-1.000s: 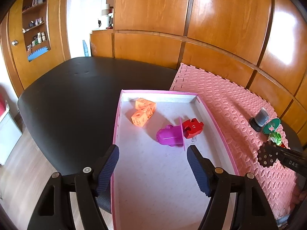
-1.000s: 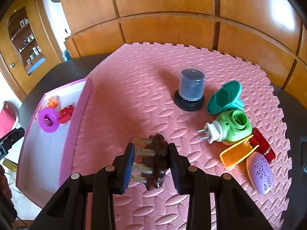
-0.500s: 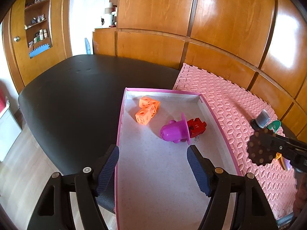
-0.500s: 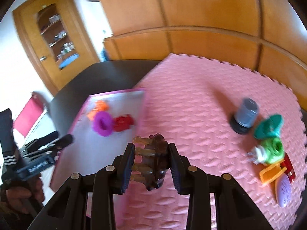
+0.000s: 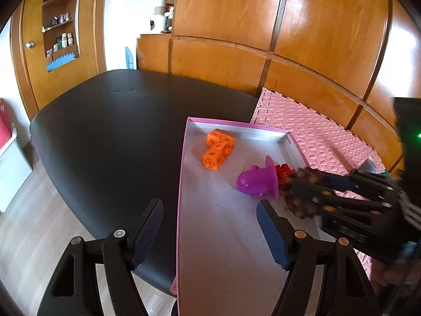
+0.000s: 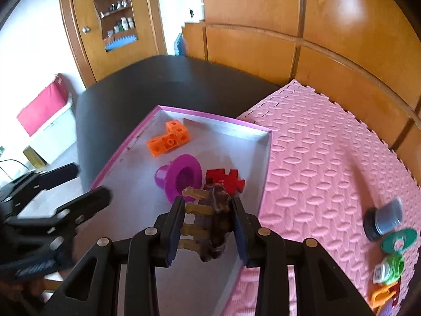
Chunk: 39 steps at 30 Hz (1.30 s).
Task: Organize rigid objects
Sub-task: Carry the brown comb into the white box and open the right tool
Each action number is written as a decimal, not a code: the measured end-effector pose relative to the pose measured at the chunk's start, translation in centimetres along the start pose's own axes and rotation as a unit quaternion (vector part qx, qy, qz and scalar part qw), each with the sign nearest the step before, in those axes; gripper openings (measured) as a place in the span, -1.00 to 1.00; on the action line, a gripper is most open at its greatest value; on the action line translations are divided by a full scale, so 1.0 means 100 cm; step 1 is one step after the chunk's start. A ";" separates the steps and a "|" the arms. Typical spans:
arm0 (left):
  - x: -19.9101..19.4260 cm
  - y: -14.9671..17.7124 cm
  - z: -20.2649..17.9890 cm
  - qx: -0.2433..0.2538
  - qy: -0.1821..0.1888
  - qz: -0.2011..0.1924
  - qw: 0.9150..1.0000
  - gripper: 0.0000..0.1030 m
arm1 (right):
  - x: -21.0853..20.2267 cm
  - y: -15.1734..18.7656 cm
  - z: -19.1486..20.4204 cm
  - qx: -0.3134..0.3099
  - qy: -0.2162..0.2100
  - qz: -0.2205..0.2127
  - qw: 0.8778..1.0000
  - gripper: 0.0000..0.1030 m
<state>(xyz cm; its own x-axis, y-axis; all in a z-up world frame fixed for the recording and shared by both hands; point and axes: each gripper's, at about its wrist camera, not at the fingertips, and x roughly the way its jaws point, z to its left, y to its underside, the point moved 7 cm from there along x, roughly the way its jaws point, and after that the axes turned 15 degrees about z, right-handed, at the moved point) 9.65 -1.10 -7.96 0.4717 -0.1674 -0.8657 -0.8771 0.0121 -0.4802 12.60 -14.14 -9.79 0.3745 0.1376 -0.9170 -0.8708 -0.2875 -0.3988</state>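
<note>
My right gripper (image 6: pixel 208 226) is shut on a dark brown disc with tan pegs (image 6: pixel 217 210) and holds it above the right side of the pink-rimmed tray (image 6: pixel 265 163). In the tray lie orange cubes (image 6: pixel 168 141), a purple funnel-shaped piece (image 6: pixel 181 179) and a red puzzle piece (image 6: pixel 226 180). The left wrist view shows the brown disc (image 5: pixel 302 194) coming in from the right, just beside the purple piece (image 5: pixel 256 181). My left gripper (image 5: pixel 210 231) stands open over the tray's near left rim (image 5: pixel 183 184), with nothing between its fingers.
A pink foam mat (image 6: pixel 329 158) lies right of the tray. On its right end sit a grey cap (image 6: pixel 386 218), a teal funnel (image 6: pixel 398 239), a green plug (image 6: pixel 389 268) and an orange piece (image 6: pixel 381 295). Black tabletop (image 5: pixel 118 131) lies left of the tray, wooden panels behind.
My right gripper has carried the brown disc leftward off the pink mat to above the tray, rolling as it went. The left gripper has stayed put and open.
</note>
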 end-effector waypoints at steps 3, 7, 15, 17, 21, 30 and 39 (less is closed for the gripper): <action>0.000 0.000 0.004 -0.004 -0.001 0.000 1.000 0.43 | 0.009 -0.010 -0.003 0.002 0.009 -0.008 1.000 -0.33; 0.000 -0.001 0.008 -0.009 -0.001 0.000 1.000 0.43 | 0.011 -0.018 -0.007 0.021 -0.007 -0.003 1.000 -0.32; -0.002 0.000 0.009 -0.011 -0.002 0.000 1.000 0.45 | 0.008 -0.013 -0.020 0.074 -0.048 0.008 0.996 -0.21; -0.002 0.001 0.008 -0.010 -0.002 -0.001 1.000 0.45 | 0.007 -0.011 -0.022 0.080 -0.052 0.007 0.995 -0.21; -0.004 0.001 0.006 -0.007 -0.003 -0.002 1.000 0.45 | 0.004 -0.009 -0.023 0.085 -0.048 0.001 0.995 -0.21; -0.006 0.003 0.003 -0.005 -0.007 0.000 1.000 0.50 | -0.008 -0.006 -0.025 0.102 -0.070 -0.013 0.992 -0.13; -0.007 0.005 -0.001 0.002 -0.010 -0.002 1.000 0.50 | -0.026 -0.003 -0.032 0.123 -0.083 -0.039 0.988 0.00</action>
<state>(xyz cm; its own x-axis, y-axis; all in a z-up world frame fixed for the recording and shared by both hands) 8.88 -1.05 -7.57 0.4762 -0.1485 -0.8667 -0.8752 0.0163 -0.4836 12.91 -17.45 -7.29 0.4033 0.3089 -0.8614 -0.9004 -0.0337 -0.4337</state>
